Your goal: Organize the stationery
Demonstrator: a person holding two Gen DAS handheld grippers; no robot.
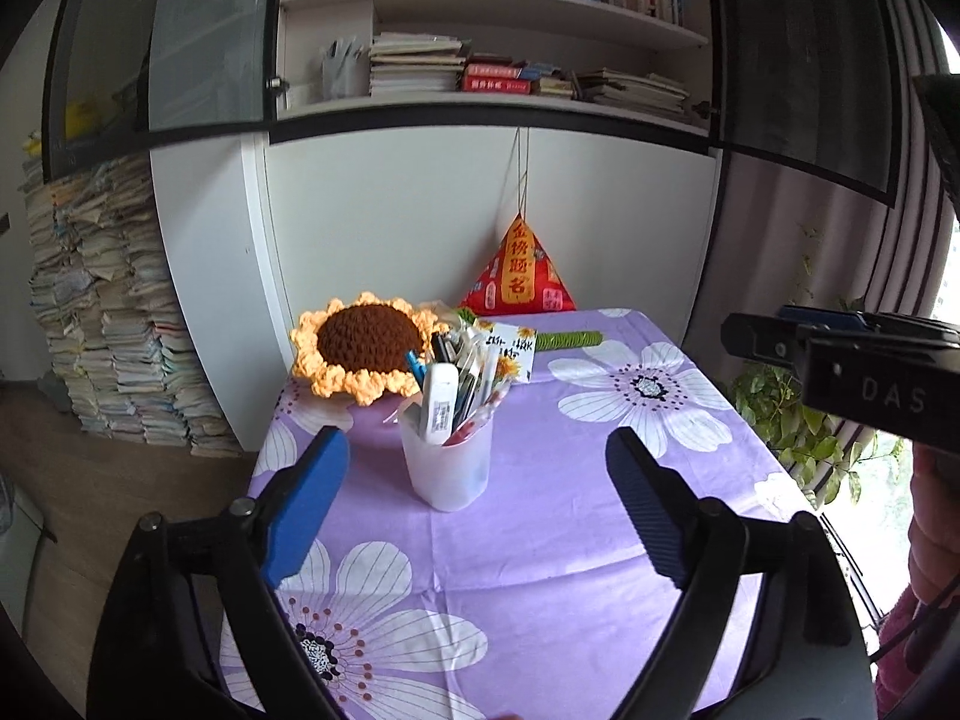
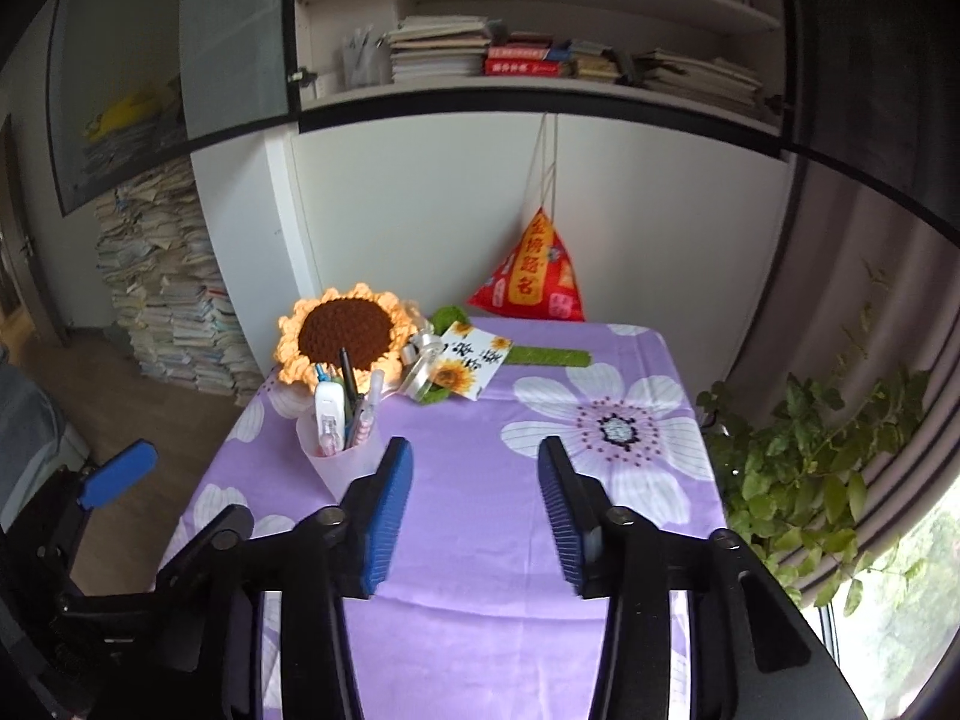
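A translucent white pen cup point(image 1: 447, 468) stands on the purple flowered tablecloth point(image 1: 540, 516), filled with pens, a white correction tape and other stationery point(image 1: 447, 399). My left gripper point(image 1: 477, 450) is open and empty, its blue pads either side of the cup and short of it. In the right wrist view the same cup point(image 2: 345, 459) sits left of my right gripper point(image 2: 474, 450), which is open and empty above the cloth point(image 2: 480, 540). The right gripper's body also shows at the right edge of the left wrist view.
A crocheted sunflower point(image 1: 366, 348) with a card and green stem point(image 1: 567, 339) lies behind the cup. A red triangular pouch point(image 1: 519, 276) hangs at the wall. Book stacks point(image 1: 108, 330) stand on the floor left; a leafy plant point(image 2: 798, 462) stands right.
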